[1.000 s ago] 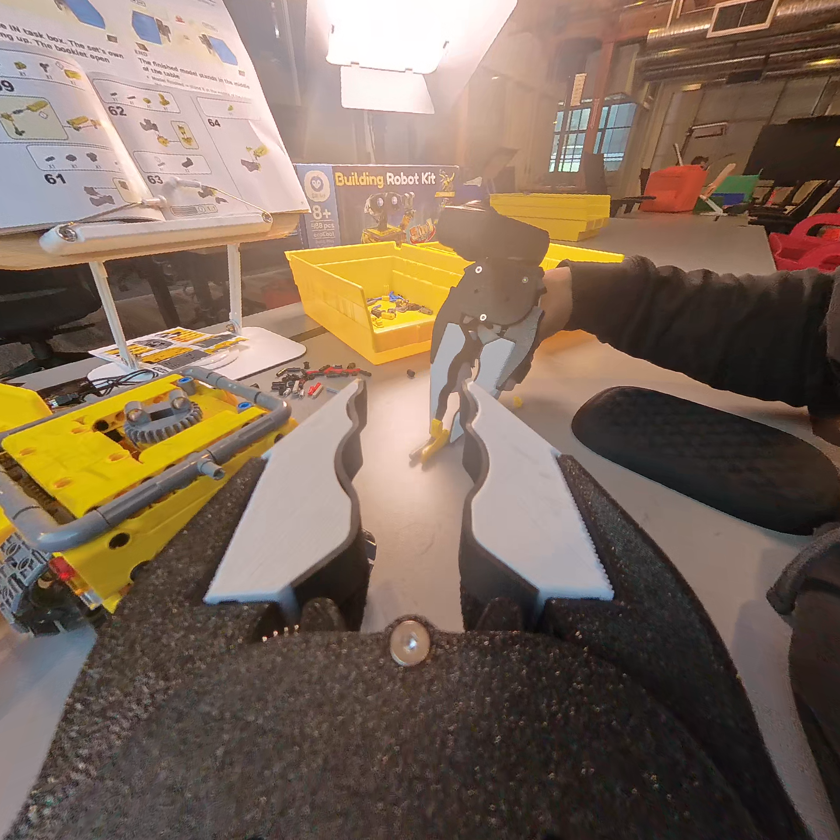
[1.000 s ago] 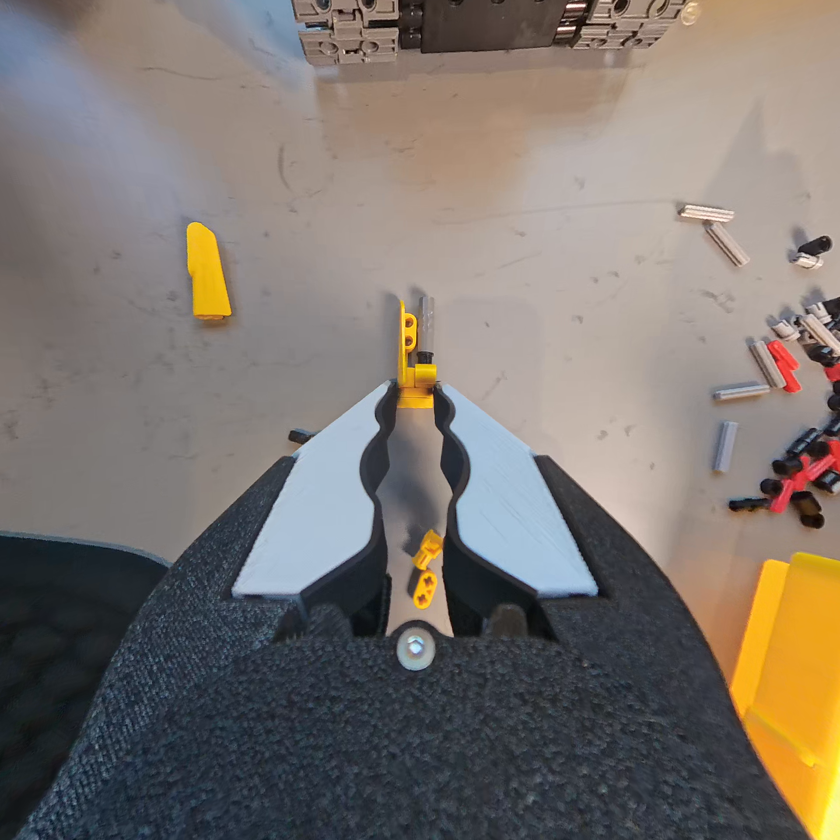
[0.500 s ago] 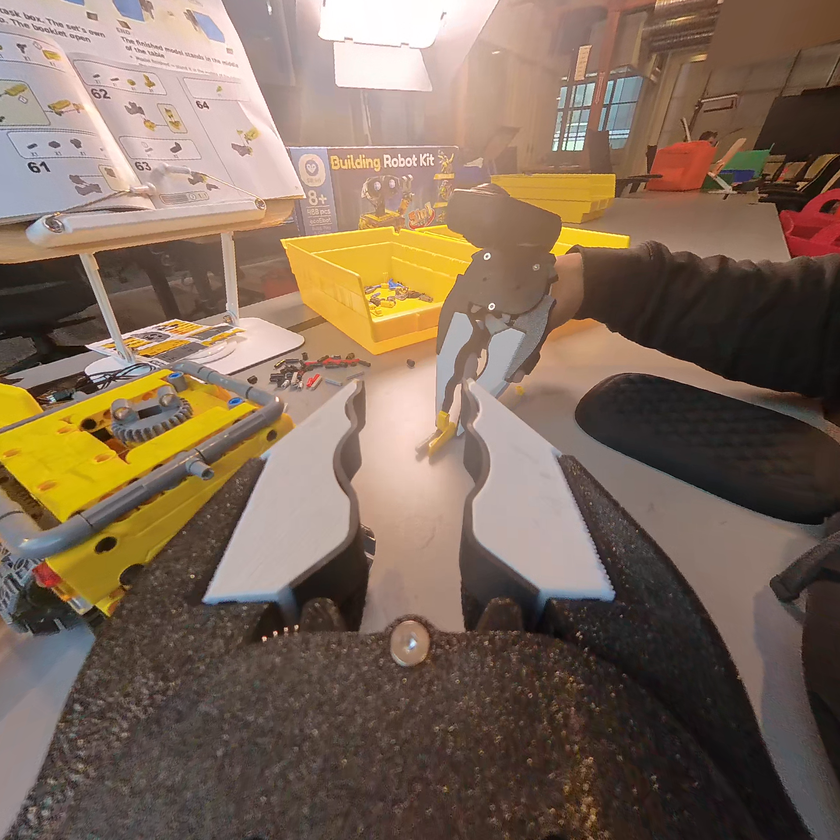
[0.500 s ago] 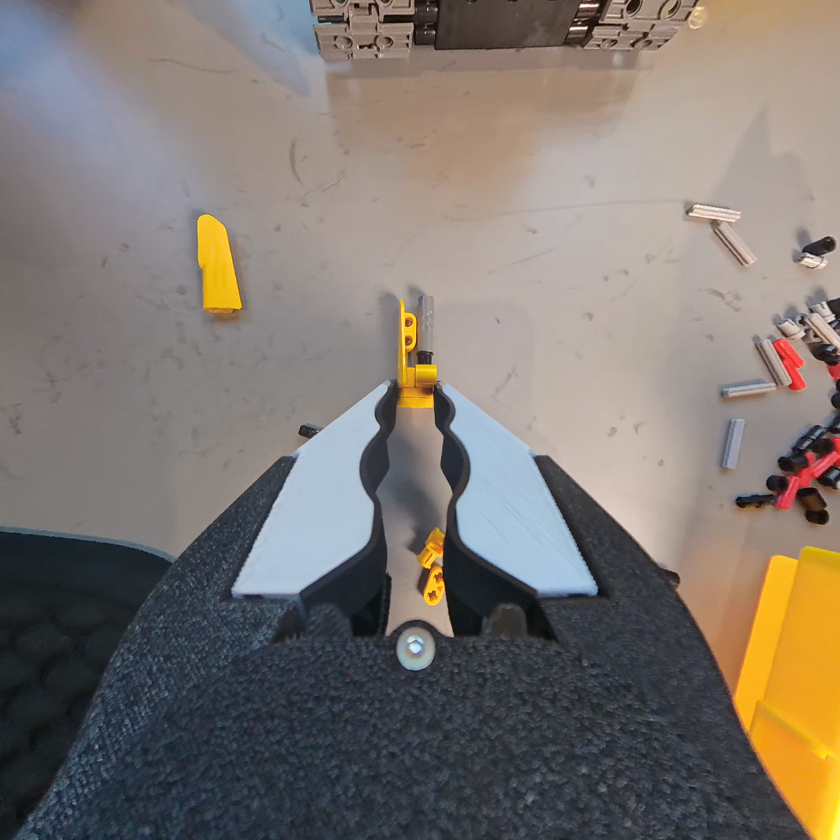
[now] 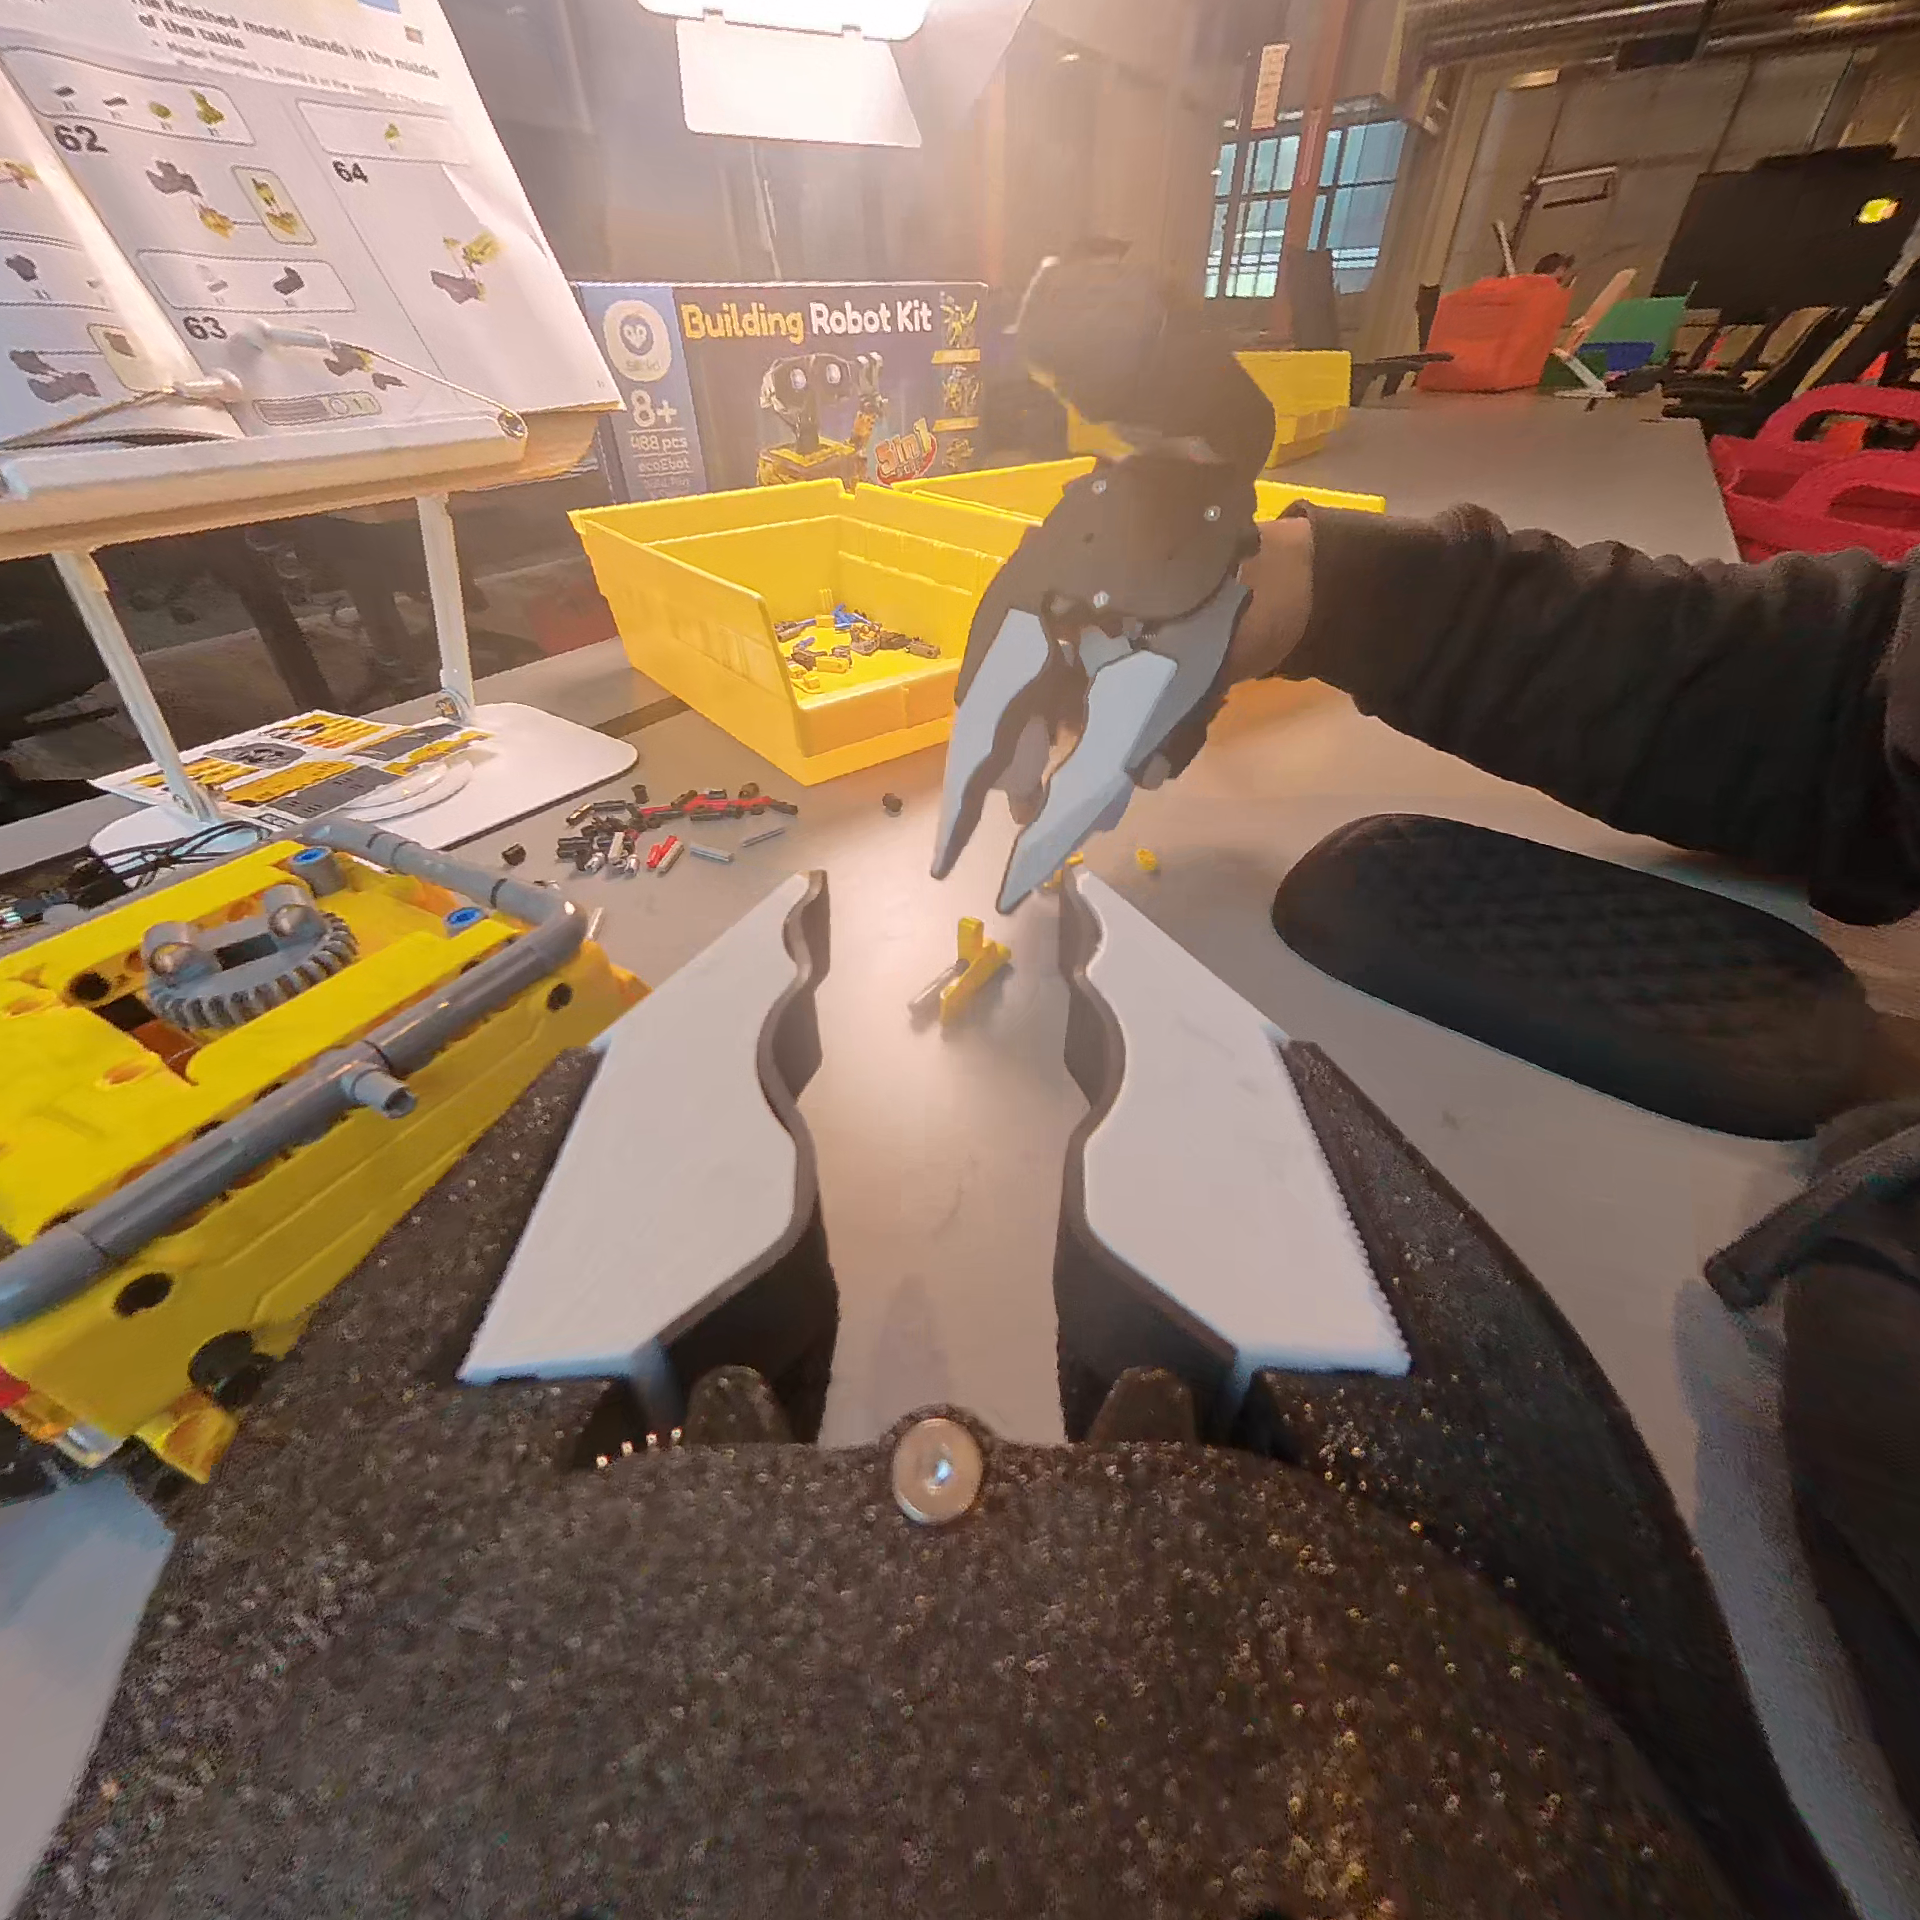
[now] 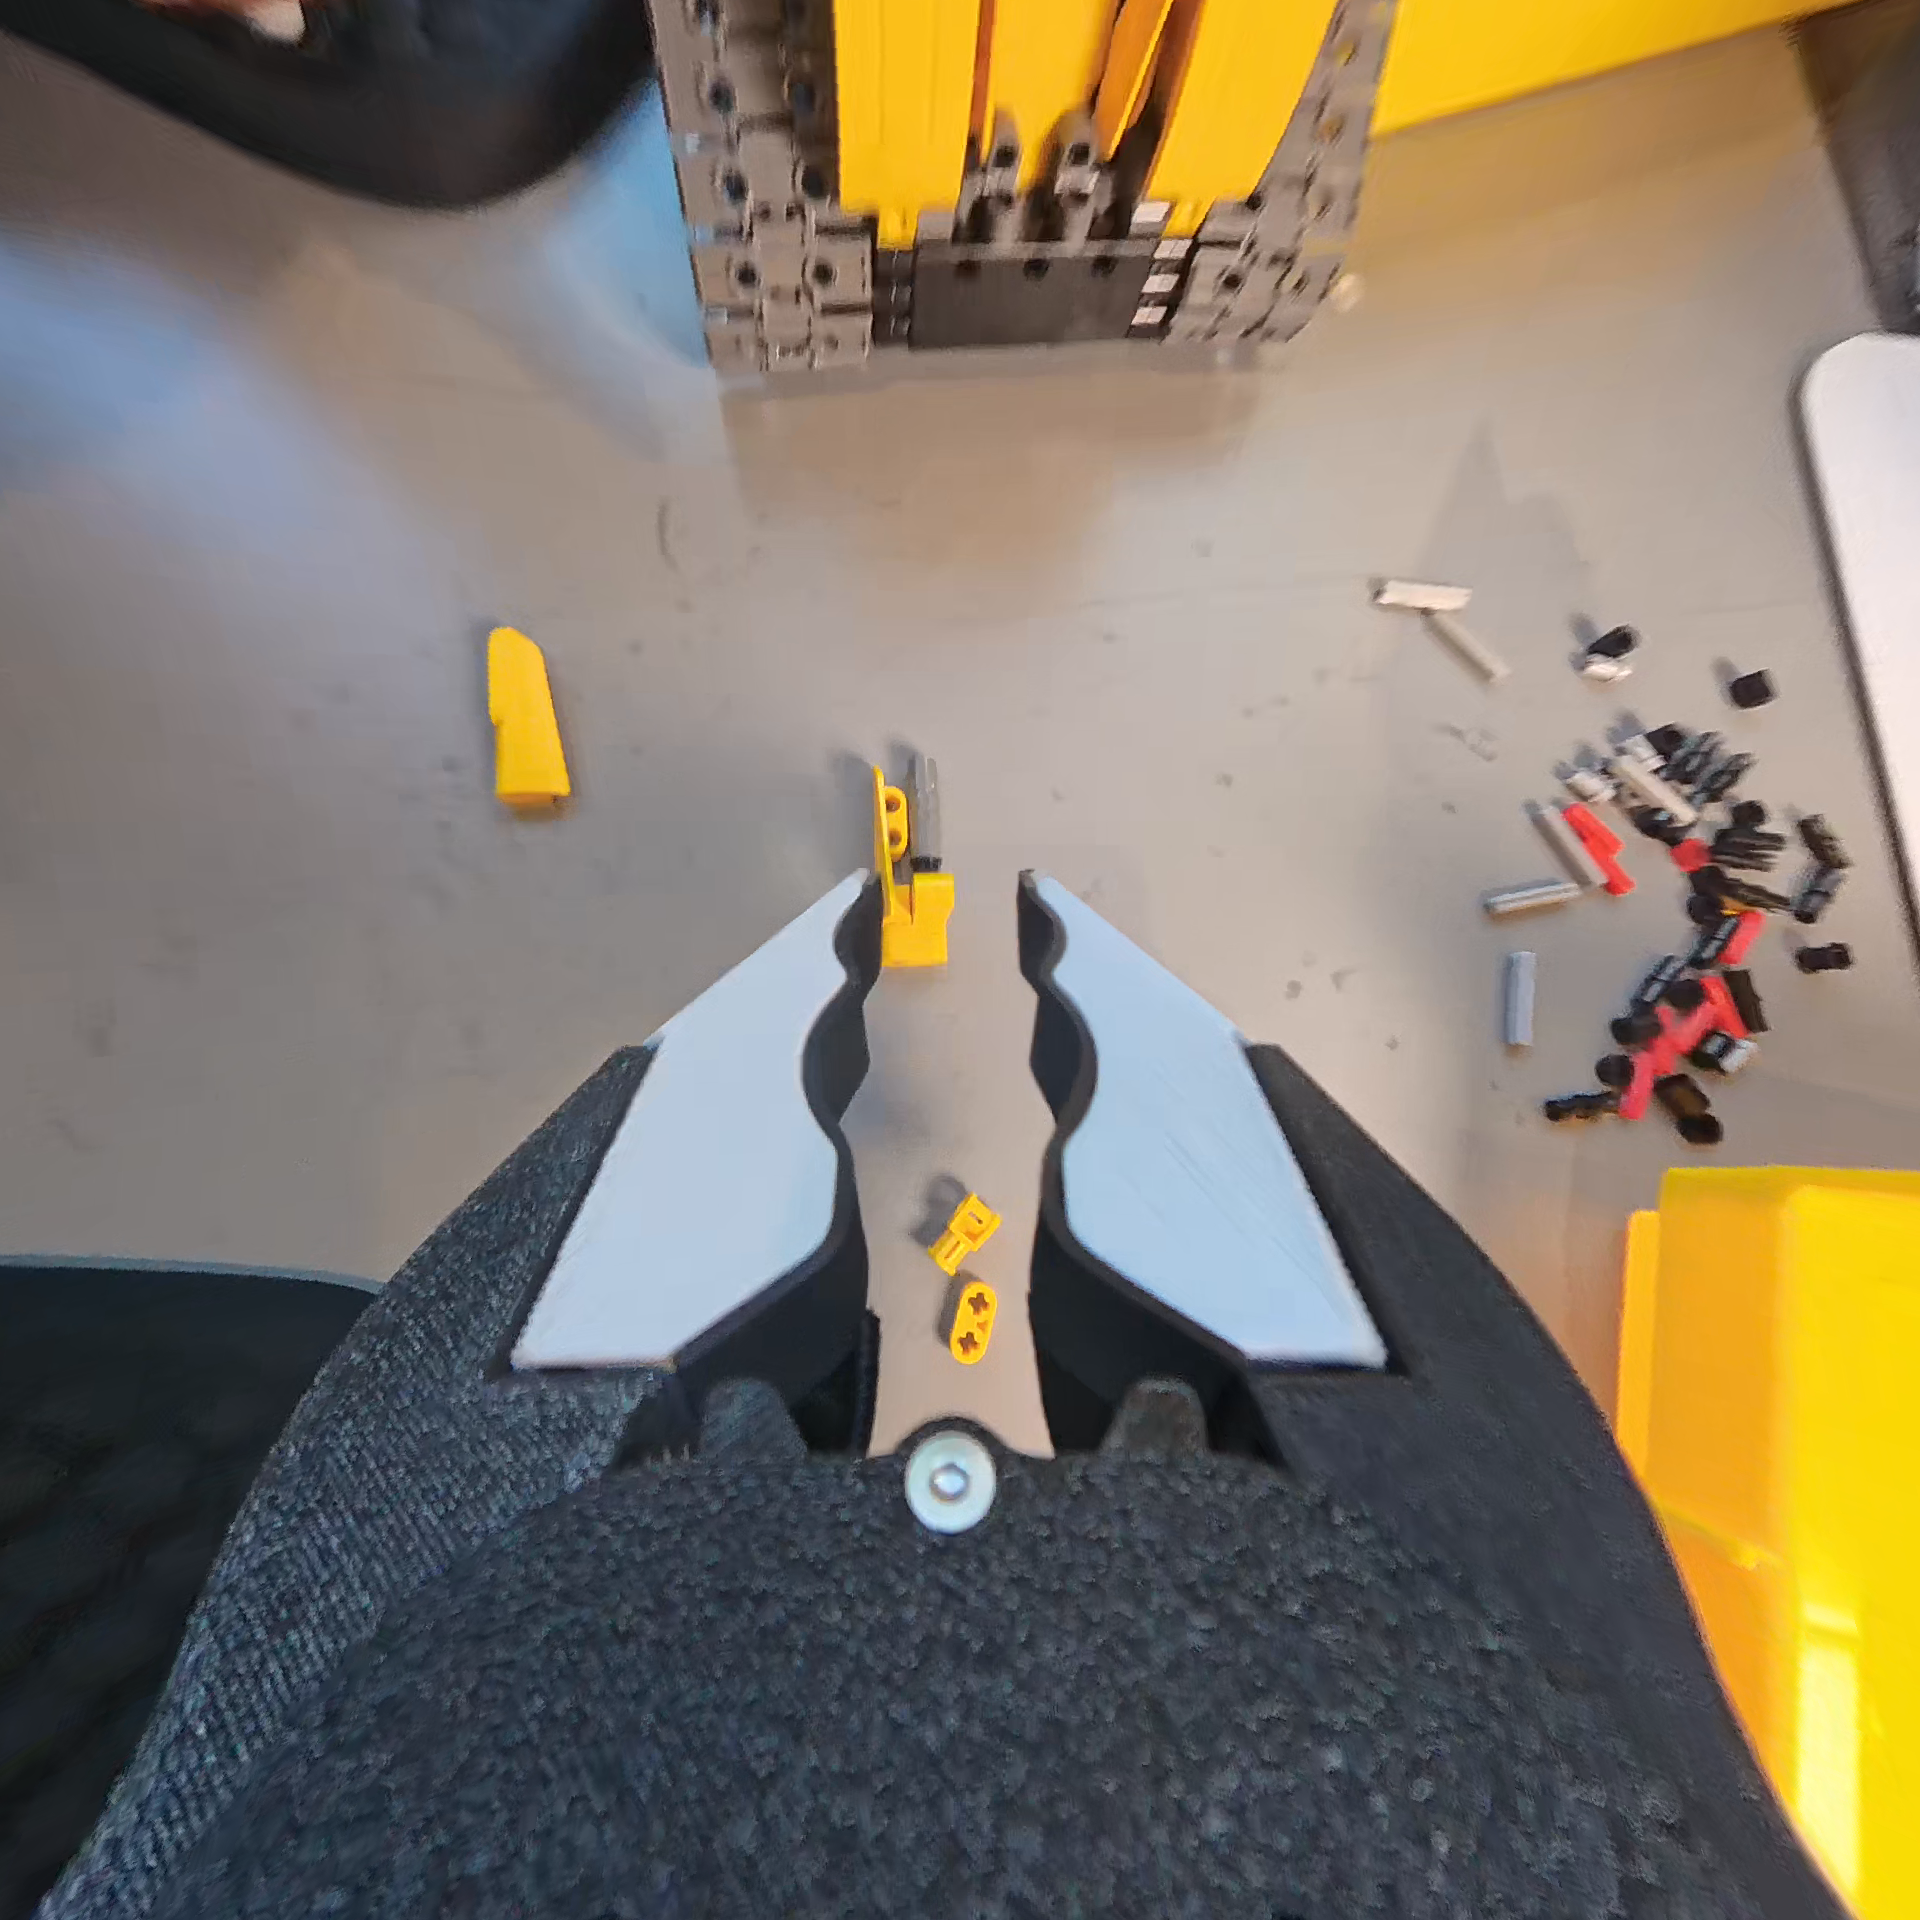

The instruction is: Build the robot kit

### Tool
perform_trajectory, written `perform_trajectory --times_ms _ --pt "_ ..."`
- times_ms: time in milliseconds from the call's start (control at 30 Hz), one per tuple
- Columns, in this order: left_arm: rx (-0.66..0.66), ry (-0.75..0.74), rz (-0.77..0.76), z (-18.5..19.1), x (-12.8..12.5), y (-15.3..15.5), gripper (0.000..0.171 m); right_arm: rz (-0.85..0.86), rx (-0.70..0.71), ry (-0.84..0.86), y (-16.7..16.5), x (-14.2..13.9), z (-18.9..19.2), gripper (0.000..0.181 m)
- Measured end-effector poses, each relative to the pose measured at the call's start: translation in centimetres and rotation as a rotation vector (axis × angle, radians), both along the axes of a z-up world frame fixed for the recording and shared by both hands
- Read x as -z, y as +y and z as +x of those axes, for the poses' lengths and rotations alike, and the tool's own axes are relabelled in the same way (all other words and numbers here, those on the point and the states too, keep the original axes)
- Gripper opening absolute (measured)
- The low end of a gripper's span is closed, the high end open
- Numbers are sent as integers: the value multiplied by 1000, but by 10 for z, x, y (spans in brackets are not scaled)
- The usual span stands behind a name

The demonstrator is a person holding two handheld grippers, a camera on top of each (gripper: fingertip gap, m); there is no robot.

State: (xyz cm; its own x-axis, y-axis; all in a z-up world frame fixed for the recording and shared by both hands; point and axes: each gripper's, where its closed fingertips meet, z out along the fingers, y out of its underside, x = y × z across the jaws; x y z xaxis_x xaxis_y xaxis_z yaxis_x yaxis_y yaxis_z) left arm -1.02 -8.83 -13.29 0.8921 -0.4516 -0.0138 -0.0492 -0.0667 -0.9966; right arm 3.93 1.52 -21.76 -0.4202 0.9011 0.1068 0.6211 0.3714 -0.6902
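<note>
A: Right claw point(image 6: 943, 878)?
B: Spread now, holding nothing; a second ago it pinched the yellow bracket piece point(image 6: 911, 883), which now lies on the counter point(image 6: 1143, 499) beside its left fingertip.
A: Left claw point(image 5: 940, 899)?
B: Spread, empty, near the yellow model point(image 5: 208, 1049). The printed kit box point(image 5: 800, 384) stands behind the yellow bin point(image 5: 727, 613).

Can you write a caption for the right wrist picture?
Open right tongs above a small yellow piece on the grey table.

Printed kit box point(image 5: 790, 384); numbered instruction booklet point(image 5: 260, 229)
</note>
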Motion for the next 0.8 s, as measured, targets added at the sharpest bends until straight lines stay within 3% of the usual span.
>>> perform_trajectory --times_ms 200,433,800 --pt "150 69 -161 24 22 -5 44 -98 89 292 2 -46 14 38" --pt "267 257 -485 42 81 -20 48 -134 254 480 25 -58 44 39" --pt "288 423 -654 49 118 -17 33 -105 290 532 35 -62 53 36"
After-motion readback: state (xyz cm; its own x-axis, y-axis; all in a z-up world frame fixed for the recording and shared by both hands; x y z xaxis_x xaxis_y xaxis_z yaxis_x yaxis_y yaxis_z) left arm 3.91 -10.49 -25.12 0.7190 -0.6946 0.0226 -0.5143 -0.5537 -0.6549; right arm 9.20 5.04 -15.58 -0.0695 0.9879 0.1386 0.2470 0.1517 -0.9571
